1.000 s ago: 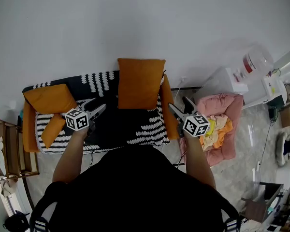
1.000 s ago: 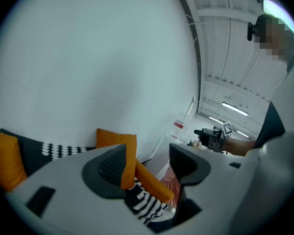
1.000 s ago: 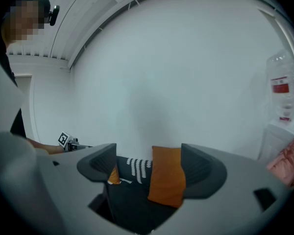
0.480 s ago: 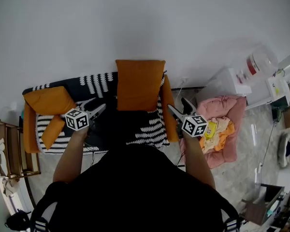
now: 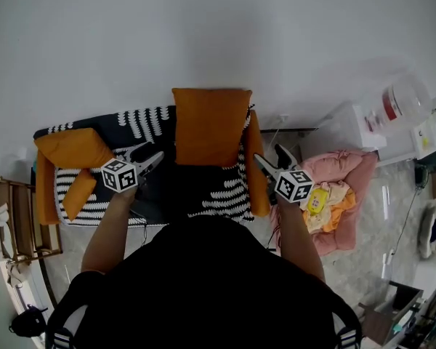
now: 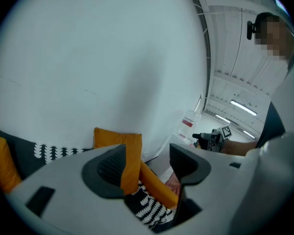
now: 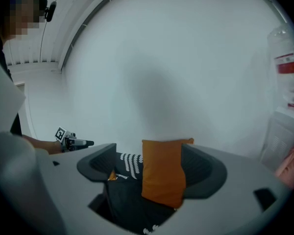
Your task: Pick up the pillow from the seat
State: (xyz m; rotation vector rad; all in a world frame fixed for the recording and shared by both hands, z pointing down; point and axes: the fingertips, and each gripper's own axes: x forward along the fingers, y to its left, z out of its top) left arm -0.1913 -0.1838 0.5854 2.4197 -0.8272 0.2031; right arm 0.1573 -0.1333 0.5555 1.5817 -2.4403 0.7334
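Now | left tongs (image 5: 153, 154) and right tongs (image 5: 270, 156), both spread and empty, had edged nearer | square orange fabric pillow (image 5: 209, 126) ahead between them, untouched | grasp pending

In the head view the left tool (image 5: 151, 155) now sits slightly higher and further right, its tips closer to the left edge of the upright orange pillow (image 5: 211, 126). The right tool (image 5: 270, 155) shifts only a touch. The pink pet bed (image 5: 345, 167) and water dispenser (image 5: 401, 99) now lie further right.
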